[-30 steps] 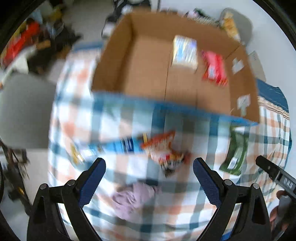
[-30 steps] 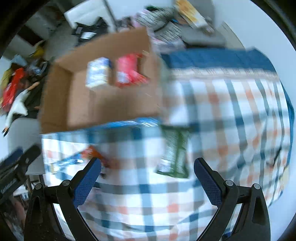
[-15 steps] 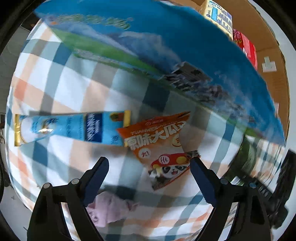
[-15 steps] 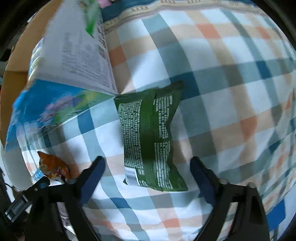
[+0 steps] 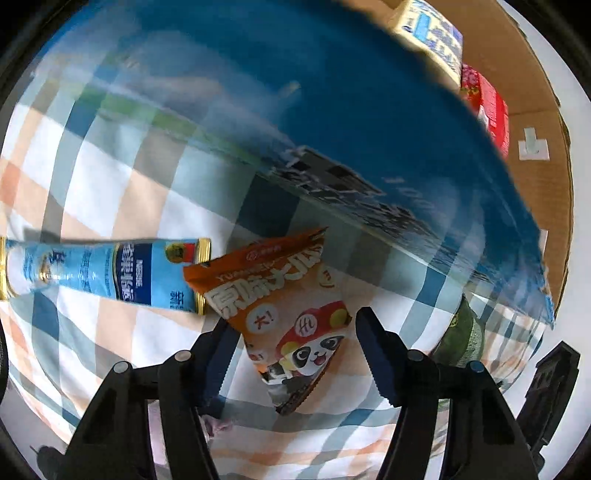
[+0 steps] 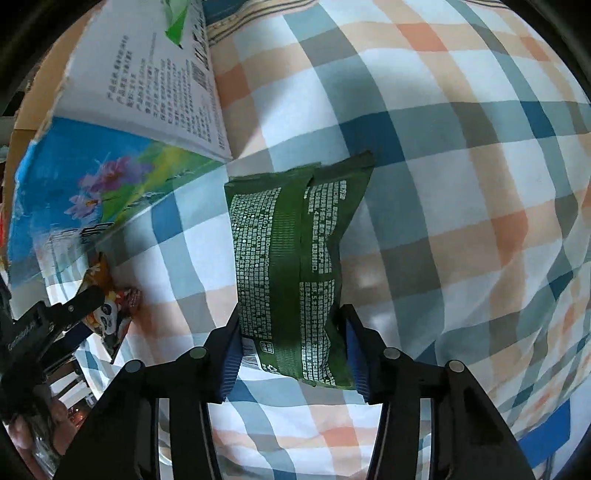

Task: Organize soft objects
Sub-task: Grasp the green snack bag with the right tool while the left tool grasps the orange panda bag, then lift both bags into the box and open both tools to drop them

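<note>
An orange snack pouch [image 5: 291, 317] with a panda lies on the plaid cloth [image 5: 110, 173]; my left gripper [image 5: 295, 354] straddles its lower end, jaws partly closed around it, pads near its edges. A green snack pouch [image 6: 291, 266] lies on the cloth in the right wrist view; my right gripper [image 6: 291, 358] has its jaws against both sides of the pouch's near end. A blue tube [image 5: 99, 273] lies left of the orange pouch.
A cardboard box [image 5: 532, 110] with a blue printed outer wall [image 5: 332, 110] stands just beyond the pouches, holding a pale carton [image 5: 432, 33] and a red pack [image 5: 487, 103]. The left gripper and orange pouch show at left in the right wrist view [image 6: 103, 306].
Both grippers have dropped down toward the cloth and narrowed their jaws: the left around the orange pouch, the right around the green pouch.
</note>
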Tool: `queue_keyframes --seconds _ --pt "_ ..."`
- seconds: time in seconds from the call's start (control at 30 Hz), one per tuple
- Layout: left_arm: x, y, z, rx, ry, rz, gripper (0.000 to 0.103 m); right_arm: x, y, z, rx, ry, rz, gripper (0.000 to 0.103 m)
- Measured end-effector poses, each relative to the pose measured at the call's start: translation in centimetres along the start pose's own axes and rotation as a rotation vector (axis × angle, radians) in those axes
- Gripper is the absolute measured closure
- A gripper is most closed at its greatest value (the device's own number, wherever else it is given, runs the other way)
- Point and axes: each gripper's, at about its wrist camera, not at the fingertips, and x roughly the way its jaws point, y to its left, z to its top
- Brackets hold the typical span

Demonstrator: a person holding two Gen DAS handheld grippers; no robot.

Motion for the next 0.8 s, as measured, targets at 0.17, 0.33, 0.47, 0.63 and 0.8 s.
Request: queue_keyframes --seconds 0.17,0.33,0.47,0.63,0.8 --pt "0.1 -0.1 0.1 0.006 -0.012 -0.004 0.040 -0.4 -1.0 0.5 0.035 -0.008 0.055 0.044" --pt "0.6 -0.8 0.8 0.008 -0.068 0.039 0.041 -0.2 -0.8 1.1 0.043 -0.004 0.045 0.044" --pt "1.2 -2.0 -0.2 0.088 -0.068 0.078 0.051 0.3 0.0 0.9 0.026 0.026 0.001 0.052" --pt "1.3 -3.3 -3.7 0.244 -0.031 0.141 0.052 0.5 0.8 -0.5 -0.058 0.073 -0.044 0.055" --pt "2.7 -4.1 -6.9 0.383 0.011 0.209 0.050 0.8 1.7 -3.3 -0.194 0.143 -0.076 0.057"
